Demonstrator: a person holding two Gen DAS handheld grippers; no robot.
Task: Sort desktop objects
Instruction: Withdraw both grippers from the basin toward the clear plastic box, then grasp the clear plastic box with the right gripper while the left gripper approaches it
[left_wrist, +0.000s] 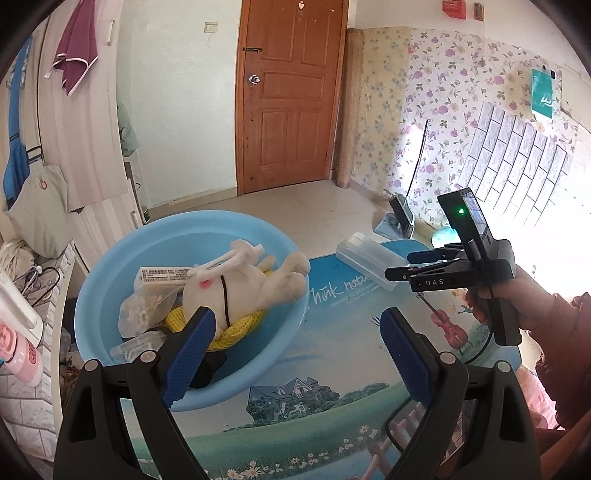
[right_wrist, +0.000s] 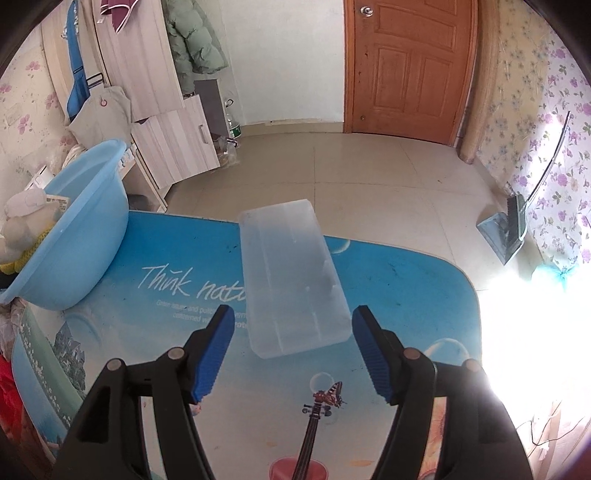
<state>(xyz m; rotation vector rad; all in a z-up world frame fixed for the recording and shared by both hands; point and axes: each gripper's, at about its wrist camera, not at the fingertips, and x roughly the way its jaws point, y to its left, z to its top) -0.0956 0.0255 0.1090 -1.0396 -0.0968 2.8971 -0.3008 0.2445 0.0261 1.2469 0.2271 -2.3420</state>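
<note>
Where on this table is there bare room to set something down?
Bare mat lies between the blue basin and the clear plastic box, and in front of the box toward the violin print. The basin itself is crowded with a plush rabbit.

A wooden door (right_wrist: 408, 70) stands shut in the far wall – floral wallpaper (left_wrist: 443, 96) to its right, a maroon towel (left_wrist: 75, 48) and pale cupboards (right_wrist: 173, 140) to its left – a green coat (right_wrist: 194, 40) hangs nearby
</note>
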